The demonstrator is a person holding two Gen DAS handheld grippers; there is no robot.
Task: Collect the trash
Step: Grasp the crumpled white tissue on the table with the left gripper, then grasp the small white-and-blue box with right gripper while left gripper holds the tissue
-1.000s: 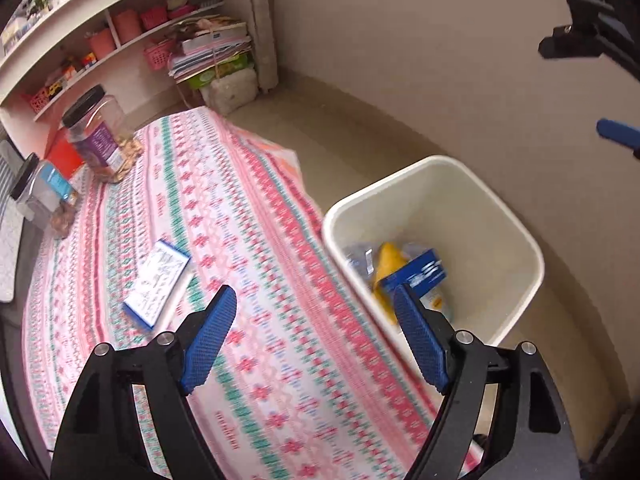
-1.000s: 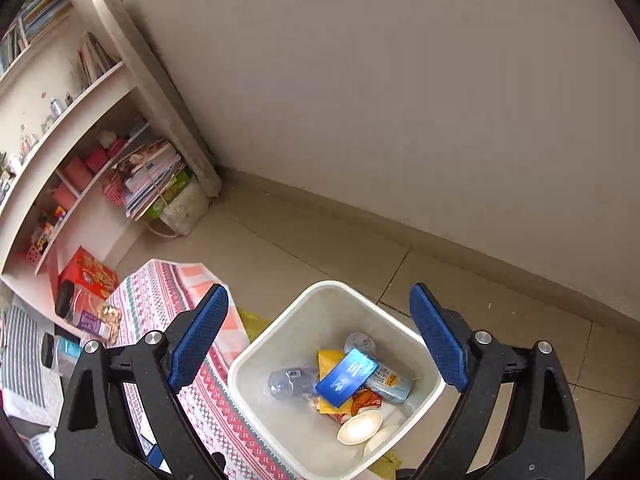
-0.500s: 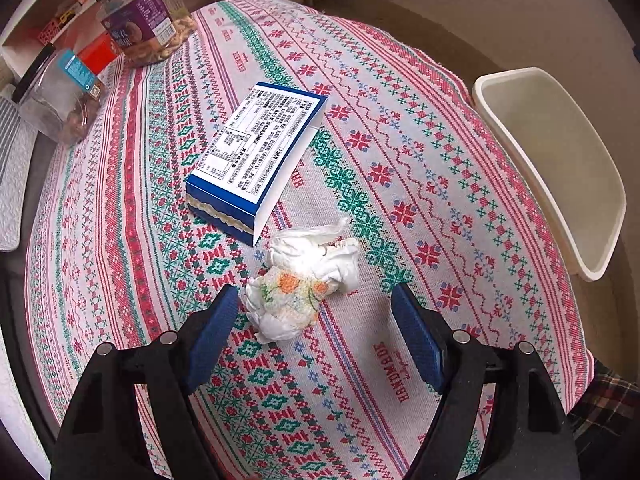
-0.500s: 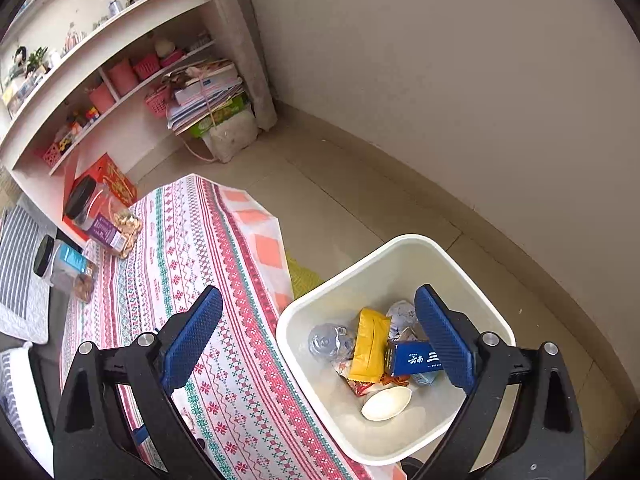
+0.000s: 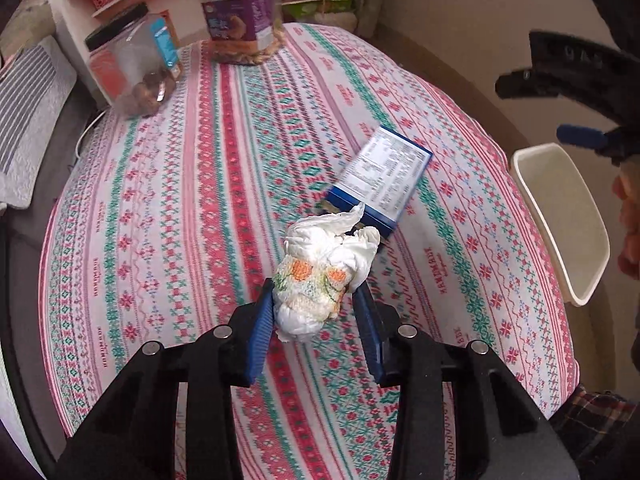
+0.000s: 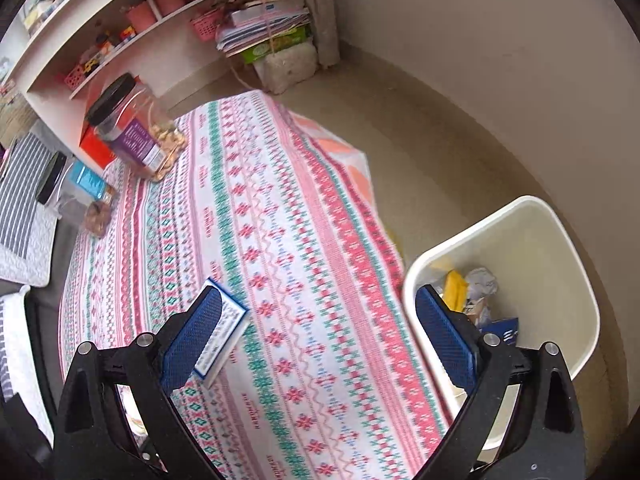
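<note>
A crumpled white napkin with orange flowers (image 5: 324,276) sits between the blue pads of my left gripper (image 5: 316,304), which is shut on it just above the patterned tablecloth (image 5: 200,208). A blue and white box (image 5: 382,178) lies on the cloth just beyond the napkin; it also shows in the right wrist view (image 6: 224,328). The cream trash bin (image 5: 560,216) stands off the table's right edge. In the right wrist view the bin (image 6: 532,248) holds several pieces of trash. My right gripper (image 6: 318,340) is open and empty above the table edge.
Two clear jars with black lids (image 5: 244,20) (image 5: 132,68) stand at the far end of the table. A shelf unit (image 6: 160,12) with pink baskets and stacked papers lines the wall. A striped cushion (image 5: 28,108) lies left of the table.
My left gripper has moved forward and closed on the napkin. My right gripper has swung left from over the bin toward the table.
</note>
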